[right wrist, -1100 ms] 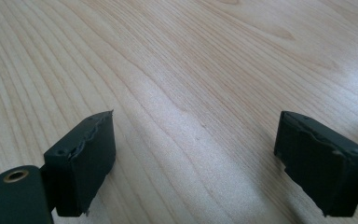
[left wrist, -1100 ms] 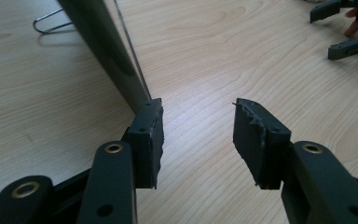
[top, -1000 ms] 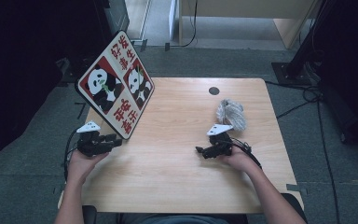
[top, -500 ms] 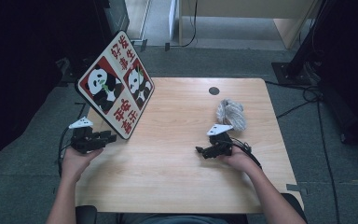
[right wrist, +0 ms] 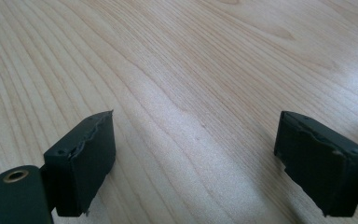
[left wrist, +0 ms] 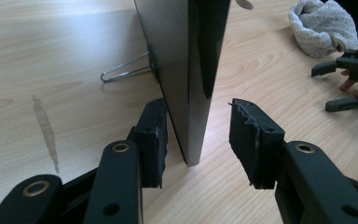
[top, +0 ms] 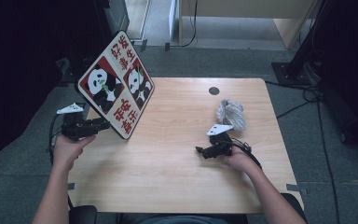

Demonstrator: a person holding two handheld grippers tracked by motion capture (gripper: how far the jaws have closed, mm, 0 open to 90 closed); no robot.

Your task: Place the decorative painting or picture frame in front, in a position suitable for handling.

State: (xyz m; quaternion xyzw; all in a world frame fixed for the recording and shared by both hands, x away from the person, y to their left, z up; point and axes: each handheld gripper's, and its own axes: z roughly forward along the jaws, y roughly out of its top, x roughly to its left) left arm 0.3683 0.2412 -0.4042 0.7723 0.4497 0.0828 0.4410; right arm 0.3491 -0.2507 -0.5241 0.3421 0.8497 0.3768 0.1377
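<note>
A red, white and black panda sign board [top: 116, 84] stands tilted on the left part of the wooden table [top: 168, 182]. My left gripper [top: 103, 124] is at its lower left edge. In the left gripper view the jaws [left wrist: 198, 135] are open and straddle the board's dark edge [left wrist: 186, 70]; the left pad is close against the back, and the right pad stands apart. A wire stand [left wrist: 126, 70] props up the board's back. My right gripper [top: 200, 151] rests low over bare wood, open and empty [right wrist: 193, 154].
A crumpled grey-white towel [top: 230, 113] lies just behind the right gripper, also visible in the left gripper view [left wrist: 321, 28]. A round cable hole [top: 214, 90] sits near the table's far edge. Dark floor and cables surround the table.
My left gripper has shifted a little to the left and farther from me along the board's edge. The board, the towel and the right gripper have stayed put.
</note>
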